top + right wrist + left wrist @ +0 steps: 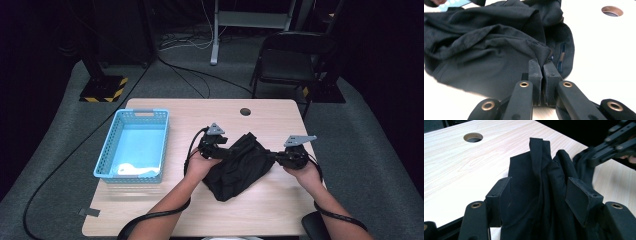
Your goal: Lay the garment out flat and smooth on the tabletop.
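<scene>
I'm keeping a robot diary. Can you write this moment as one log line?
black garment bunched on table | right gripper shut on its edge | left gripper around a fold | blue basket at left

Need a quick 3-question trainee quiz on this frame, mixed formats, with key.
1. True or false: the right gripper has its jaws together at the edge of the black garment.
2. What lies in the blue basket? A) a white item B) a red cup C) nothing
3. Fill in: black cloth bunches between the jaws of the ___ gripper.

Key: 1 true; 2 A; 3 left.
</scene>
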